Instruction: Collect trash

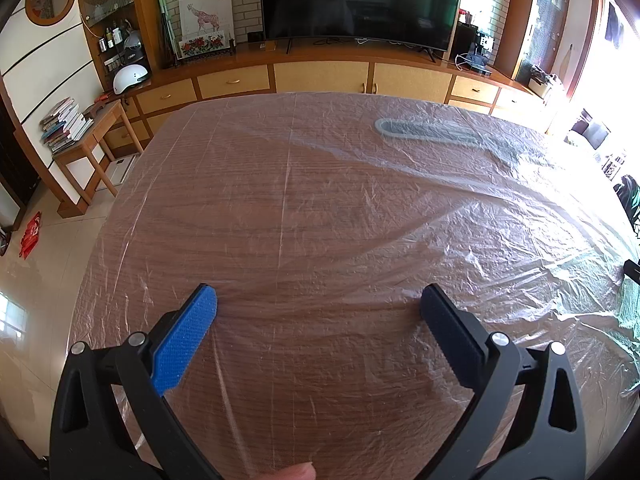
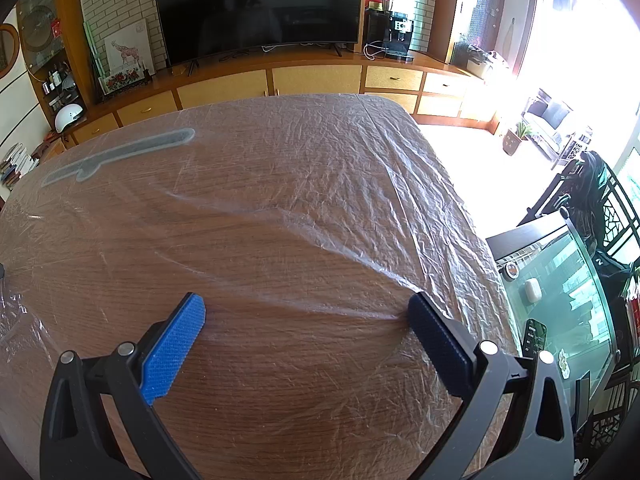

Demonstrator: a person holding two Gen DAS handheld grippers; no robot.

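Note:
A thin clear plastic sheet lies crinkled over the whole wooden table; the right wrist view shows the same plastic sheet on the table. My left gripper hovers open just above it near the front edge, nothing between its blue pads. My right gripper is also open, its right fingertip at a raised fold of the sheet; whether it touches is unclear. A grey oblong shape shows under the sheet at the far side, also the grey shape. A fingertip shows at the bottom edge.
A TV stands on a long wooden cabinet behind the table. A small side table with books is at the left, a red bag on the floor. A glass-topped table with small items sits right of the table.

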